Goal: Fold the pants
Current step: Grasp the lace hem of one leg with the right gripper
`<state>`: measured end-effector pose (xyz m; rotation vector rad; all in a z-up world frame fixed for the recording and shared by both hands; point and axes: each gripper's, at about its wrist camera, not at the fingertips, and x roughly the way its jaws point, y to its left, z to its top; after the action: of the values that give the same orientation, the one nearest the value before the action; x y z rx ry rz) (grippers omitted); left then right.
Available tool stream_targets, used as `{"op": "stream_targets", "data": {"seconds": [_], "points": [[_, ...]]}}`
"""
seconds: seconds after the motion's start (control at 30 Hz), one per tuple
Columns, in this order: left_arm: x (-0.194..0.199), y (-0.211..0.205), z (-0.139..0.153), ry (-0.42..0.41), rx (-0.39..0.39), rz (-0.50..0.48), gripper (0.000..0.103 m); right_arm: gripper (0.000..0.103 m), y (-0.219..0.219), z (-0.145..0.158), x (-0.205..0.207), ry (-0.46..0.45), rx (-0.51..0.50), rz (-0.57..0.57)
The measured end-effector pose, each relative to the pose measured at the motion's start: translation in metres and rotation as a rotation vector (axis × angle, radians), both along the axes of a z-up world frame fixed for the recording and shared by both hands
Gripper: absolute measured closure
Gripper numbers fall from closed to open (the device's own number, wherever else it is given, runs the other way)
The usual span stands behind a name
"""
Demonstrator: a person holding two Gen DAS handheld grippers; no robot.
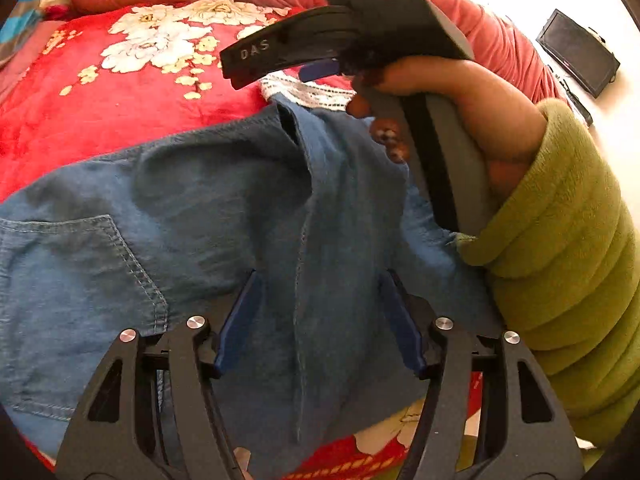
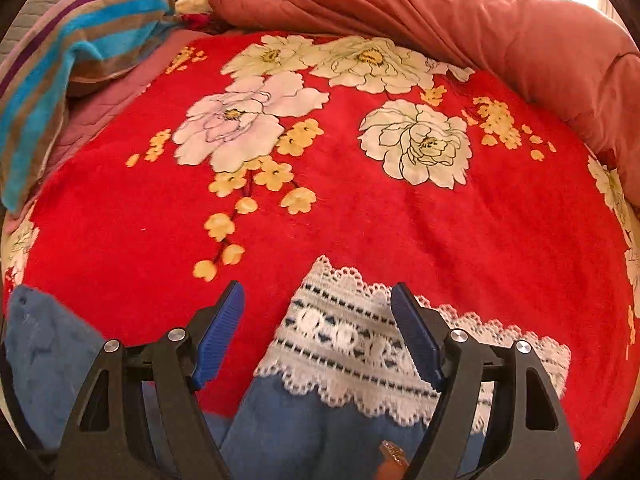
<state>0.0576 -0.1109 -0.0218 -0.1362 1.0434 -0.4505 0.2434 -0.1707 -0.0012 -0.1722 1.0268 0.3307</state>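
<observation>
a: pants (image 1: 208, 216), blue denim with a stitched back pocket and a white lace hem, lie spread on the red plush blanket with white and yellow flowers (image 1: 100, 120). where are the tools?

b: left gripper (image 1: 318, 320) tilts down over the seat of the denim, just above a raised seam fold. its blue pads stand apart on either side of that fold, with cloth below and between them, and neither pad presses on anything.

a: and the other one?

b: right gripper (image 2: 318, 336) also points down, over the lace hem (image 2: 344, 344) at the far end of the garment. its jaws are spread wide, with the lace lying between the fingers, and it grips nothing.

a: what of the person's pose?

b: only the left wrist view shows that. a hand (image 1: 472, 120) wraps the grey handle of the right gripper, with a thick olive-green fleece sleeve (image 1: 560, 248) running from it down the right of the picture. the forearm crosses over the denim's edge.

a: what else does one view give that the other lacks?

b: left view shows the pocket, the seam and a dark flat screen (image 1: 576, 56) on the floor beyond the bed. right view shows the open flowered blanket ahead, a bunched rust-red quilt (image 2: 440, 12) at its far edge, and a folded towel striped in turquoise, brown and purple (image 2: 72, 60) at the upper left. a small amber decoration on the denim shows near the bottom, too blurred to tell what it is.
</observation>
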Motion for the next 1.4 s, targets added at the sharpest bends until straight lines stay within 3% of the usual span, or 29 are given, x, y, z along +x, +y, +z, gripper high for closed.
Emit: {"op": "stream_targets", "data": {"seconds": [0.07,0.1,0.13,0.23,0.33,0.43,0.73,0.77,0.83,0.93,1.0,1.03,1.27,1.4], "points": [[-0.002,0.001,-0.001,-0.001,-0.005,-0.004,0.049,0.038,-0.001,-0.006,0.004,-0.006,-0.019,-0.003],[-0.002,0.001,0.0,-0.002,-0.006,-0.006,0.049,0.051,-0.002,-0.009,0.006,-0.004,-0.022,-0.004],[-0.002,0.002,0.0,-0.002,-0.007,-0.006,0.049,0.059,-0.005,-0.01,0.008,0.001,-0.016,-0.009],[-0.002,0.005,-0.002,-0.004,-0.01,-0.007,0.049,0.074,-0.021,-0.007,0.01,0.012,0.081,-0.042],[-0.004,0.007,-0.002,-0.005,-0.011,-0.004,0.049,0.085,-0.036,0.008,0.004,-0.018,0.158,-0.058],[-0.004,0.007,-0.001,-0.008,-0.011,0.005,0.048,0.088,-0.053,0.024,-0.006,-0.058,0.198,-0.072],[-0.005,0.003,0.006,-0.045,0.025,0.009,0.05,0.089,-0.147,0.076,-0.084,-0.18,0.317,-0.176],[-0.007,0.0,0.008,-0.065,0.046,0.008,0.054,0.089,-0.155,0.079,-0.092,-0.184,0.328,-0.188],[-0.01,-0.004,0.012,-0.089,0.075,-0.007,0.082,0.089,-0.174,0.084,-0.111,-0.186,0.346,-0.214],[-0.017,-0.007,0.02,-0.121,0.113,-0.03,0.102,0.089,-0.199,0.091,-0.145,-0.181,0.355,-0.243],[-0.019,-0.009,0.026,-0.154,0.154,-0.038,0.102,0.09,-0.208,0.094,-0.165,-0.17,0.353,-0.253],[-0.023,-0.009,0.03,-0.174,0.174,-0.044,0.102,0.096,-0.213,0.096,-0.177,-0.176,0.353,-0.254],[-0.033,-0.017,0.033,-0.191,0.173,-0.092,0.102,0.095,-0.222,0.082,-0.222,-0.122,0.308,-0.244],[-0.032,-0.018,0.021,-0.145,0.172,-0.096,0.102,0.07,-0.209,0.057,-0.198,-0.077,0.373,-0.213]]}}
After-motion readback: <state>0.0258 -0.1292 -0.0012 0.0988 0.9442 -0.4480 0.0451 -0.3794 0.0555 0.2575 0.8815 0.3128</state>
